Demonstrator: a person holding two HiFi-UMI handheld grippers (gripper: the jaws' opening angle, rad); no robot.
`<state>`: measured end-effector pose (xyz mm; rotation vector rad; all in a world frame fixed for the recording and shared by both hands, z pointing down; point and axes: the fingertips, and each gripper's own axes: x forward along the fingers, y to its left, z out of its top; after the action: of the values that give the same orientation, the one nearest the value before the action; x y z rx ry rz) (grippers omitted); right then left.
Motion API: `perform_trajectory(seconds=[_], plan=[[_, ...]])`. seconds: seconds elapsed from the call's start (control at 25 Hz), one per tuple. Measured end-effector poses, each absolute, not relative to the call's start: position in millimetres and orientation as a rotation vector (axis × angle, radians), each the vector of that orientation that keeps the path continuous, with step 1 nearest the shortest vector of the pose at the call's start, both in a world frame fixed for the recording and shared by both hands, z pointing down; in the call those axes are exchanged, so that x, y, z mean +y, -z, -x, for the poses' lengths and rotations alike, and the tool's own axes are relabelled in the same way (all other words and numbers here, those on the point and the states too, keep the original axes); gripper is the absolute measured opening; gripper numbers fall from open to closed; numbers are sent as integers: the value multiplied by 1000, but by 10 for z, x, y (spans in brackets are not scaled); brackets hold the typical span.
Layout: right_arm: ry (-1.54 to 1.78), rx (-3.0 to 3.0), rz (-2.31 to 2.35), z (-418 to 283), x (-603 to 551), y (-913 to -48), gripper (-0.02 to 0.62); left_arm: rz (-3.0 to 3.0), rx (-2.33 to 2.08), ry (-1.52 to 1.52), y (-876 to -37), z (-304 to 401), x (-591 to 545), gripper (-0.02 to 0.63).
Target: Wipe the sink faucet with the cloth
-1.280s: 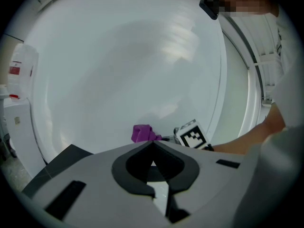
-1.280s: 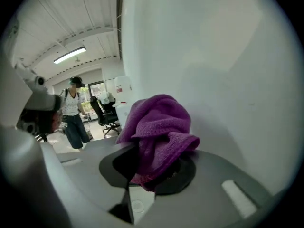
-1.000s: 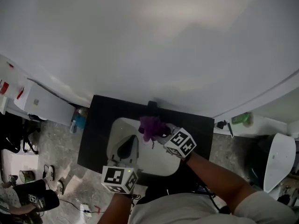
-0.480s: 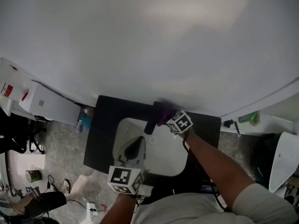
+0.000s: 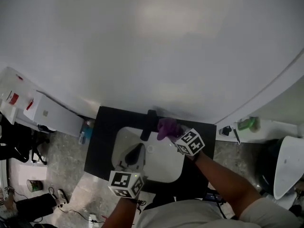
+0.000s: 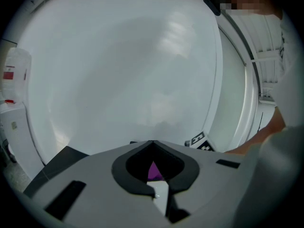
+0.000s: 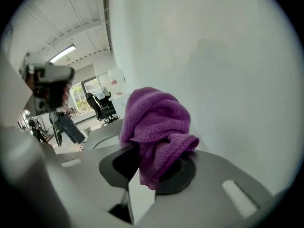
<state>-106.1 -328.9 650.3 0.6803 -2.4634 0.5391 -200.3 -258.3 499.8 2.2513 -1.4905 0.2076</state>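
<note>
Right gripper jaws clenched on purple cloth, bunched cloth spilling over jaw tips in right gripper view. Cloth sat just right of dark faucet, close to white wall, at back edge of white sink; contact with faucet unclear. Left gripper hovered over front of sink, jaws pressed together, empty. Sink sat in black table.
</note>
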Motion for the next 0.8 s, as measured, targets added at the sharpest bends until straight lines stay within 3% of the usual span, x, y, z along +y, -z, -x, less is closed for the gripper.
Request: perform_trajectory(seconds=[0.4,0.8], plan=[[-256,-2842,-791,406,-2253,-4124,69,-2315,-1657,-153,-4150,1256,-2030,8],[-142,-2945,-829,143,-1744,-3644,67,-2296,-1779,-40,-3719,1044,-1609,8]])
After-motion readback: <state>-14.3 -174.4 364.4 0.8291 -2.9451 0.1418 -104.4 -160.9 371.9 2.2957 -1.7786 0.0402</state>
